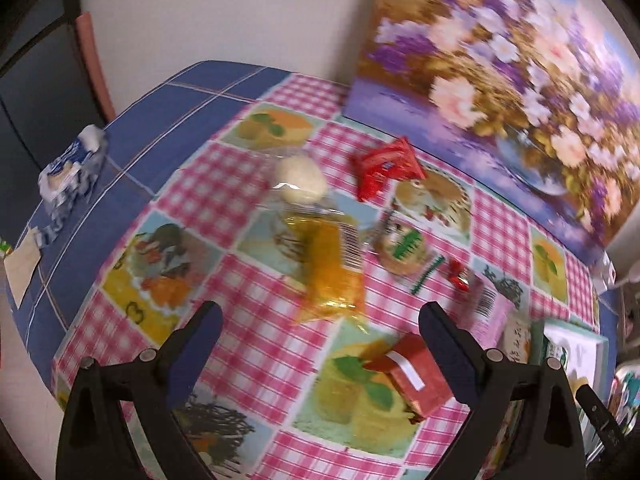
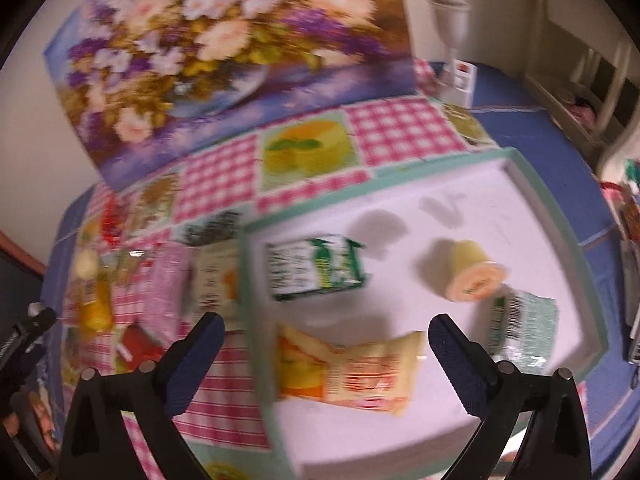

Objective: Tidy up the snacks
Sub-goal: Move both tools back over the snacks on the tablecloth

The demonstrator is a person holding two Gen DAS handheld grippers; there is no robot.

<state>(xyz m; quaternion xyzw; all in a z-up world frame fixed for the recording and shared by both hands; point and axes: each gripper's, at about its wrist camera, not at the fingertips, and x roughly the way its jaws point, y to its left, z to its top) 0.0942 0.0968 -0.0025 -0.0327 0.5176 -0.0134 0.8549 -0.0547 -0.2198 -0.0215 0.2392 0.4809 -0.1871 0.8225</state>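
Observation:
My left gripper [image 1: 320,320] is open and empty above the pink checked tablecloth [image 1: 256,344]. Ahead of it lie an orange-yellow packet [image 1: 334,276], a clear bag with a white bun [image 1: 300,180], a red wrapper [image 1: 386,170], a round green-labelled snack [image 1: 402,250] and a small red box [image 1: 416,376] by its right finger. My right gripper [image 2: 326,332] is open and empty over a white tray with a mint rim [image 2: 576,240]. The tray holds a green-white packet [image 2: 316,268], a jelly cup [image 2: 472,272], an orange-yellow packet [image 2: 352,376] and a pale green packet [image 2: 524,324].
A flower painting [image 1: 520,80] leans on the wall behind the table. A blue-white tissue pack [image 1: 74,168] lies on the blue cloth at far left. A pink packet [image 2: 168,292] and a cream packet [image 2: 216,280] lie left of the tray. A white device [image 2: 460,76] stands at the back.

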